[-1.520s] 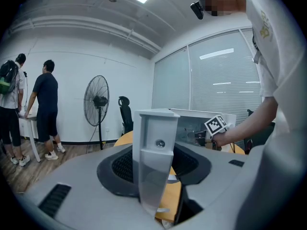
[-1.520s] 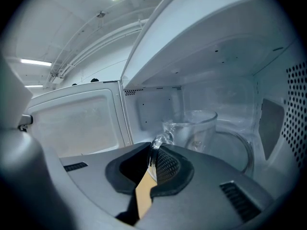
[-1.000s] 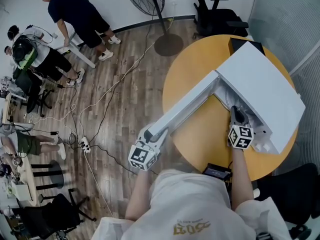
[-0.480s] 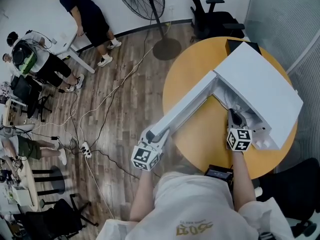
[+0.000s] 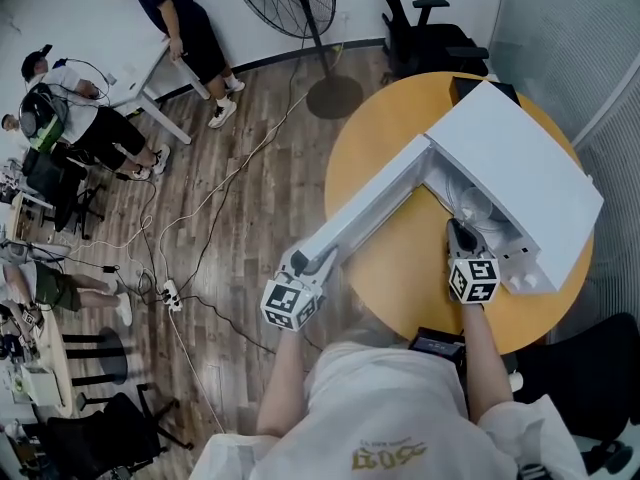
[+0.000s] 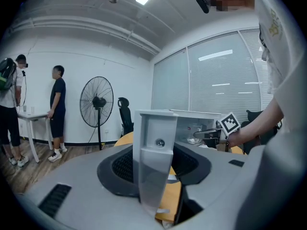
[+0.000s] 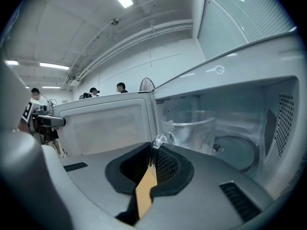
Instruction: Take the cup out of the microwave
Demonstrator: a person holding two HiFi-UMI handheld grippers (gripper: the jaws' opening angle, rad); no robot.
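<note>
Head view: my right gripper (image 5: 456,230) pulled back, pinching the cup (image 7: 192,128) by its handle. Cup reached the microwave (image 5: 520,168) mouth, nearly out. My left gripper (image 5: 316,260) stayed clamped on the door (image 5: 372,211).

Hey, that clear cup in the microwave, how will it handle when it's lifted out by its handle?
The cup looks like clear glass, so probably rigid but breakable if knocked against the microwave. The right gripper pinches only its thin handle, so the wide body may tilt. The smooth glass could slip in that grip.
</note>
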